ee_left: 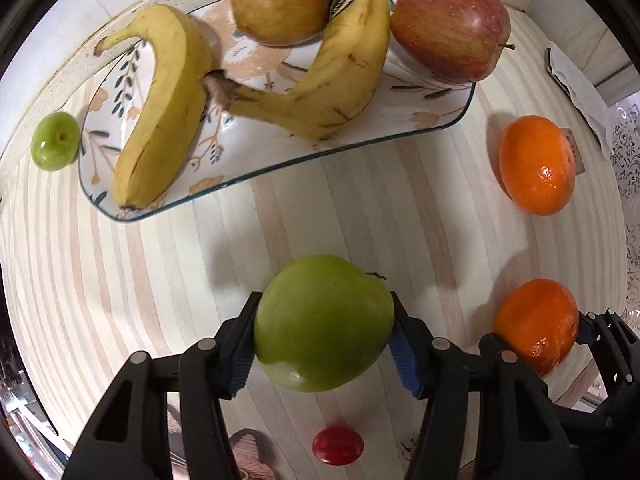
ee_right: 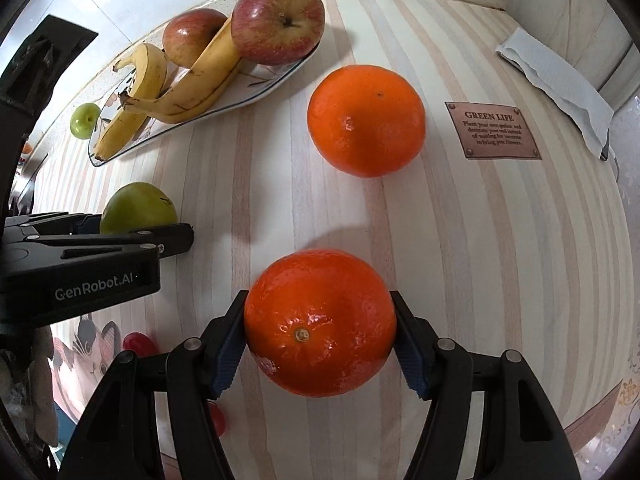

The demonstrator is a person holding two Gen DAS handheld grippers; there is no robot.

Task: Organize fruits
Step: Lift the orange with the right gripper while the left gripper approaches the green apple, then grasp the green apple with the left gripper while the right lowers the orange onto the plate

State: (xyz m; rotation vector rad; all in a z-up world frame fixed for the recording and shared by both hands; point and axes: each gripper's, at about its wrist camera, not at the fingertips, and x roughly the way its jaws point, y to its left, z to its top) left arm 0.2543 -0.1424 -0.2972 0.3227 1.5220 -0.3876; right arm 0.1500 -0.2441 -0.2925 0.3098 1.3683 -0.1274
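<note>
My left gripper (ee_left: 324, 336) is shut on a green apple (ee_left: 320, 320), which also shows in the right wrist view (ee_right: 136, 208). My right gripper (ee_right: 320, 332) is shut on an orange (ee_right: 320, 324), seen at the lower right of the left wrist view (ee_left: 536, 324). A second orange (ee_right: 366, 120) lies loose on the striped table (ee_right: 500, 240); it also shows in the left wrist view (ee_left: 536, 164). A flowered plate (ee_left: 248, 168) at the back holds two bananas (ee_left: 168, 100) and two red apples (ee_left: 448, 28). A small green apple (ee_left: 55, 140) lies left of the plate.
A small red fruit (ee_left: 338, 445) lies on the table below the left gripper. A folded white cloth (ee_right: 560, 84) lies at the far right by the wall. A brown "GREEN LIFE" label (ee_right: 494, 130) is printed on the tablecloth. The table's edge runs at lower right.
</note>
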